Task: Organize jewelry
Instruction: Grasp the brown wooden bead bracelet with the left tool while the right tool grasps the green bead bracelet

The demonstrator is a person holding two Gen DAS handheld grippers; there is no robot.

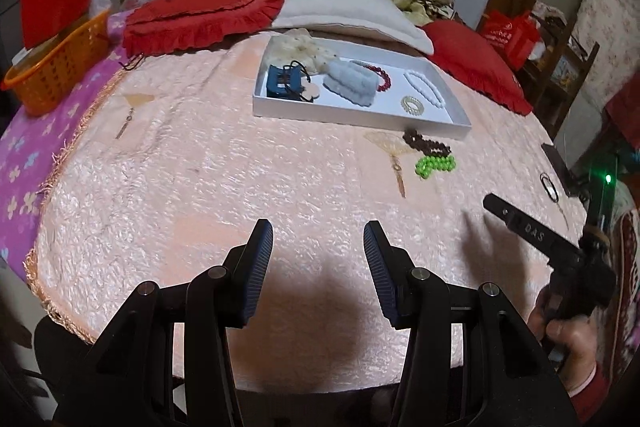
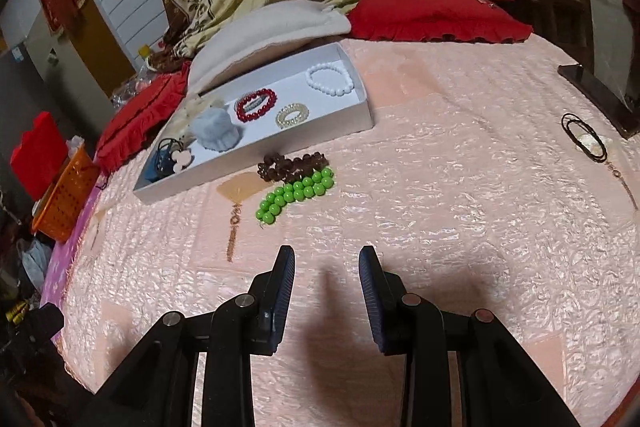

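A white tray (image 1: 344, 118) (image 2: 248, 153) lies on the pink bedspread and holds a white bead bracelet (image 1: 425, 87) (image 2: 330, 79), a red bead bracelet (image 2: 256, 105), a pale coiled band (image 2: 292, 115), a fluffy grey piece (image 2: 216, 133) and a blue item (image 1: 282, 81). In front of the tray lie a brown bead bracelet (image 2: 293, 165) (image 1: 425, 143) and a green bead bracelet (image 2: 295, 193) (image 1: 435, 165). A black cord necklace (image 2: 585, 137) lies far right. My left gripper (image 1: 319, 239) is open and empty over bare bedspread. My right gripper (image 2: 327, 263) is open and empty, short of the green beads.
An orange basket (image 1: 56, 67) with a red box stands at the left edge. Red cushions (image 1: 192, 19) (image 2: 436, 11), a white pillow (image 1: 344, 7) and a floral quilt lie behind the tray. A dark stand (image 2: 596, 95) sits at the far right. A person's hand (image 1: 576, 343) holds the right gripper.
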